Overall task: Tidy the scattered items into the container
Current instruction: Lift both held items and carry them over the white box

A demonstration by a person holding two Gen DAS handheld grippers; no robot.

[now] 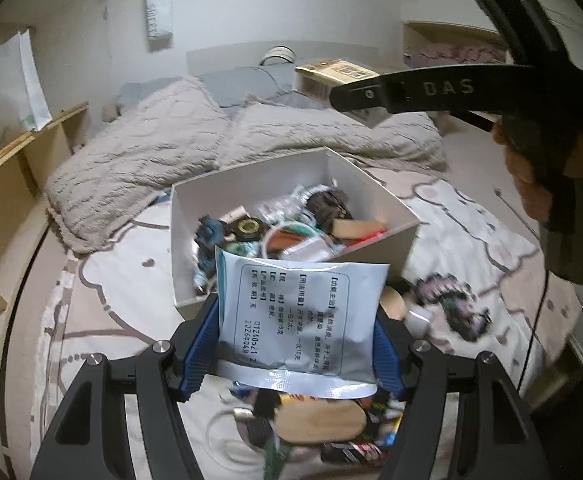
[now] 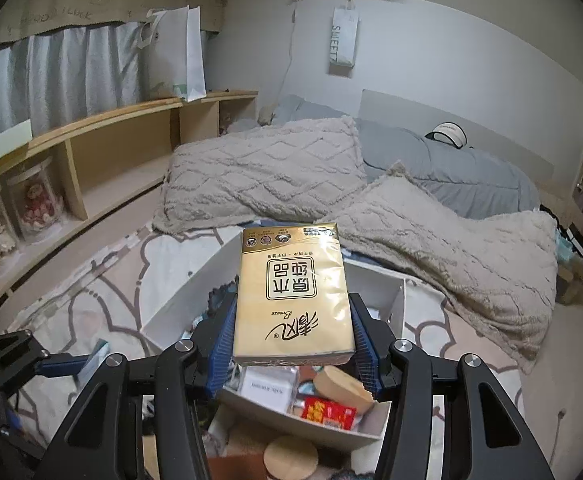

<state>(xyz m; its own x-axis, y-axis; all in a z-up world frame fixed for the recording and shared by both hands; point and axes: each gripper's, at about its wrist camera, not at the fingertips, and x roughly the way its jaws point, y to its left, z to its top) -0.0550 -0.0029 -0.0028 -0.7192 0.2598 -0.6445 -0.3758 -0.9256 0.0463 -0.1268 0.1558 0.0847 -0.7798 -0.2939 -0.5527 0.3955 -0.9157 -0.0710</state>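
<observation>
Left wrist view: a bed (image 1: 103, 320) dressed in a pale patterned sheet is filling the frame, with two fuzzy beige pillows (image 1: 139, 152) lying at upper centre and wooden shelving (image 1: 19, 176) running up the left edge. A white box (image 1: 371, 196), crowded with small items, is sitting mid-frame. The left gripper (image 1: 297, 340), angled downward, is clamping its blue ribbed pads on a flat white printed sachet (image 1: 299, 312) just before the box. At upper right, the right gripper (image 1: 355, 100) is reaching in.

Right wrist view: grey curtains (image 2: 51, 76) are hanging at upper left above the shelves. The right gripper (image 2: 291, 336) is gripping a glossy gold tissue pack (image 2: 293, 292) over the box (image 2: 387, 300). The left gripper (image 2: 63, 360) is showing at lower left.
</observation>
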